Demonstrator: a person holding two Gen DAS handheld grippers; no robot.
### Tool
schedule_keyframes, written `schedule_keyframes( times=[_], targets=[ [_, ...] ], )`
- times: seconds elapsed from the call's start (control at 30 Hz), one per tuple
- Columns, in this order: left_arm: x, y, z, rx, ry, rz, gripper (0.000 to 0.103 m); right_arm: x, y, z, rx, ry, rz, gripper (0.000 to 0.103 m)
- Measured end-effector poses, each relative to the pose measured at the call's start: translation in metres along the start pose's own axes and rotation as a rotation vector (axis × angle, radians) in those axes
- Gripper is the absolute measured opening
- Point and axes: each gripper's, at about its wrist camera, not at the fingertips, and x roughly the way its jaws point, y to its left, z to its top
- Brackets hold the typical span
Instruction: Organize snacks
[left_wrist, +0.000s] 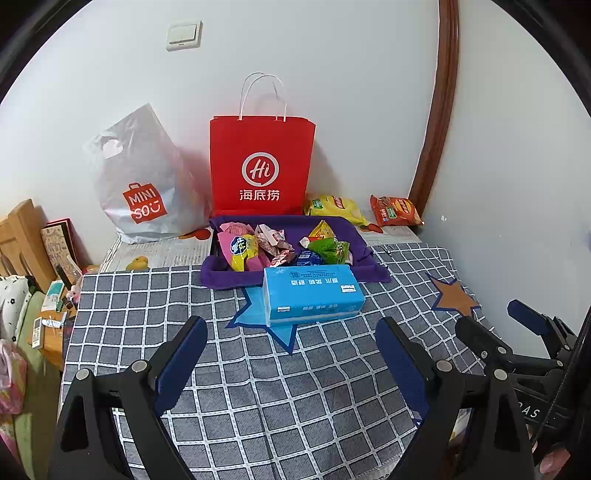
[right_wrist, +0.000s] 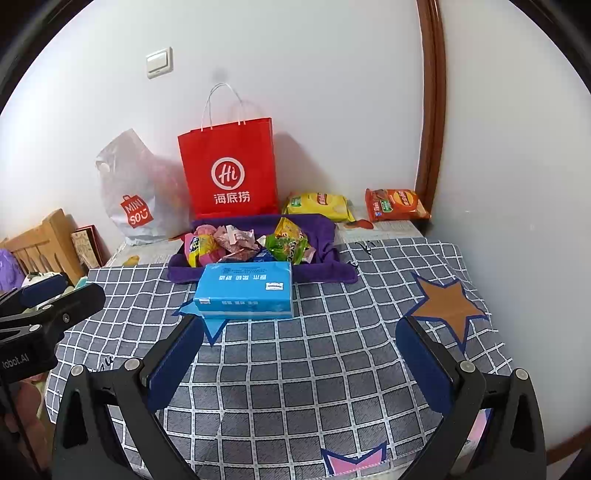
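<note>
both grippers (left_wrist: 291, 343) (right_wrist: 299, 339) wide apart, empty, above checked cloth (right_wrist: 295, 387) near tissue pack (left_wrist: 312, 291)

The left hand-held gripper (left_wrist: 291, 343) hovers low over the near part of the tabletop (left_wrist: 258, 398), its blue-padded fingers (left_wrist: 181, 365) spread wide with nothing between them. The right hand-held gripper (right_wrist: 299, 339) hangs beside it at about the same height, jaws equally wide apart and empty, its fingers (right_wrist: 424, 365) pointing toward the far edge. Each shows at the edge of the other's view: the right one (left_wrist: 517, 332) lies to the left gripper's right, the left one (right_wrist: 51, 299) to the right gripper's left, the two close but apart.
</note>
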Motion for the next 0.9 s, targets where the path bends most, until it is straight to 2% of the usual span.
schedule_keyframes(
  times=[0.9],
  targets=[
    [-0.0011, -0.0013, 0.0011, 0.002, 0.000, 0.006, 0.092, -0.0021, 0.0010, 0.0013, -0.002, -0.006, 0.003, 0.102]
  ],
)
